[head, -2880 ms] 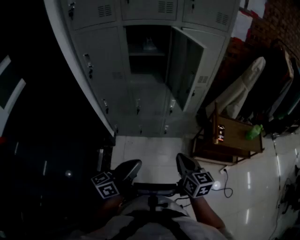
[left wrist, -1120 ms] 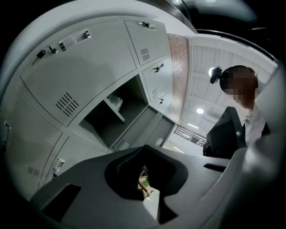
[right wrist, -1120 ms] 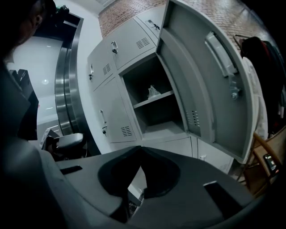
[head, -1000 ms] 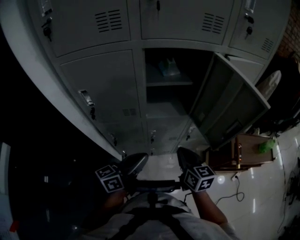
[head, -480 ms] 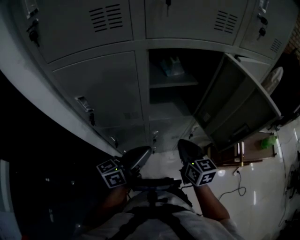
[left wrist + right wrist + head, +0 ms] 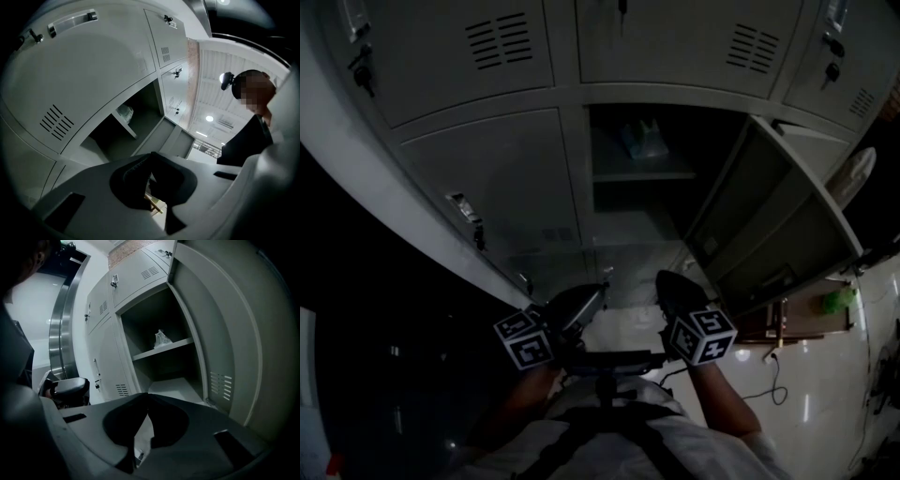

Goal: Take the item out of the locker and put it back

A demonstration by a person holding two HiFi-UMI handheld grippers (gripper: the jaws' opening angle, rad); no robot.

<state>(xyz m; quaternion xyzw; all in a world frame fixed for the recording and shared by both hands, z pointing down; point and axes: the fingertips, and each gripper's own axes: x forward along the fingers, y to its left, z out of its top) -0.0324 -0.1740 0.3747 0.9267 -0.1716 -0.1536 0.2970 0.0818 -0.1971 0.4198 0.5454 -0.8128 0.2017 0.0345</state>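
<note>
The open locker [image 6: 652,202] stands in the middle of the grey bank, its door [image 6: 778,225] swung out to the right. On its inner shelf [image 6: 642,174] lies the item, a small crumpled pale bag [image 6: 643,141], also seen as the bag [image 6: 124,111] and the bag [image 6: 162,339]. My left gripper [image 6: 596,294] and right gripper [image 6: 667,279] are held low, close to my body, well short of the locker and below the shelf. Both are shut with nothing between the jaws, left gripper [image 6: 150,155], right gripper [image 6: 148,396].
Closed locker doors with keys and vents surround the open one. A wooden stand [image 6: 787,323] with a green thing [image 6: 836,300] sits on the white tiled floor at the right, with a cable [image 6: 769,375] beside it. A black padded seat [image 6: 70,386] is at the left.
The lockers have grown larger and nearer in the head view. Both grippers have come forward with my body toward the open locker, still shut and side by side.
</note>
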